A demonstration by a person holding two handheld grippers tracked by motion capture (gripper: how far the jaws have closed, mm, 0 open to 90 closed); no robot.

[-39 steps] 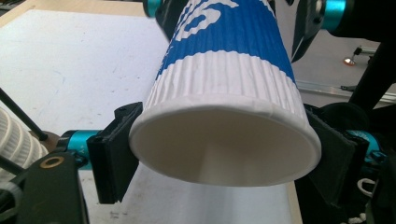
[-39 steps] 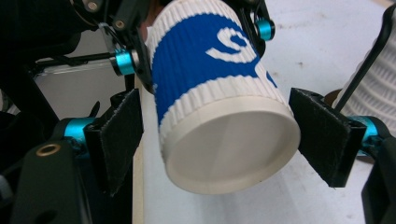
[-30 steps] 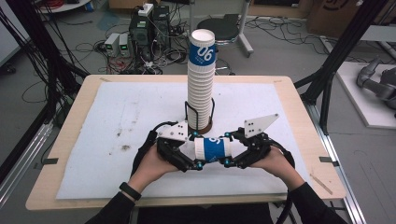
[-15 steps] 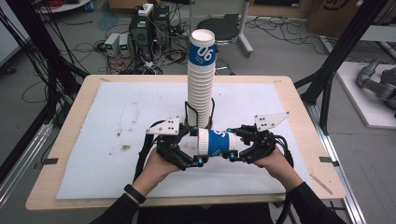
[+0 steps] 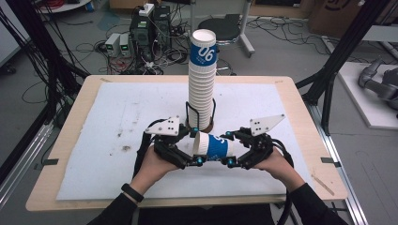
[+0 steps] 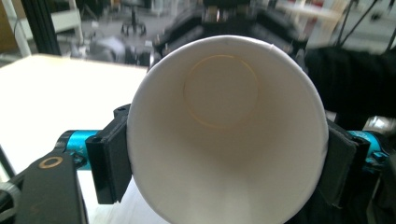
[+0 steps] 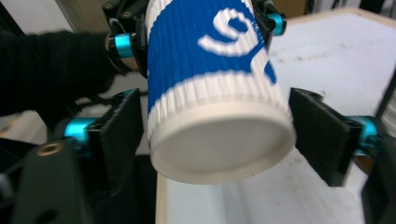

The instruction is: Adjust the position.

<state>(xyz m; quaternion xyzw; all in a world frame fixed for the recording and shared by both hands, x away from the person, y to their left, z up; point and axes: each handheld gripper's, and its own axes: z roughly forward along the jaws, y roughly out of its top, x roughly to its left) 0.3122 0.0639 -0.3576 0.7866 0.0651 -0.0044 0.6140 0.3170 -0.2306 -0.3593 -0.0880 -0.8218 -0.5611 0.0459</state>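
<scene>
**Between the two grippers, a paper cup changes hands**

In the high view, we see a white and blue paper cup (image 5: 213, 145) lying on its side in the air between our left gripper (image 5: 193, 149) and our right gripper (image 5: 230, 150), just in front of the tall cup stack (image 5: 202, 79) that stands in a wire holder on the white mat (image 5: 117, 117). The open mouth of the cup points to the left gripper and the base points to the right one.

In the left gripper view, we look straight into the cup (image 6: 226, 126). The left jaws have just been closing, and both black pads (image 6: 109, 161) now press on the wall near the rim, so this gripper holds the cup.

In the right gripper view, the base of the cup (image 7: 219, 140) sits between the jaws, which have just been opening. The pads (image 7: 322, 135) stand apart from the wall, with a gap on each side, so they only frame the cup.

We judge the cup to be very light, with a thin wall that crushes easily; the ribbed sleeve gives some grip. The best hold is probably a gentle one near the rolled rim or the base, where the paper is stiffer.
</scene>
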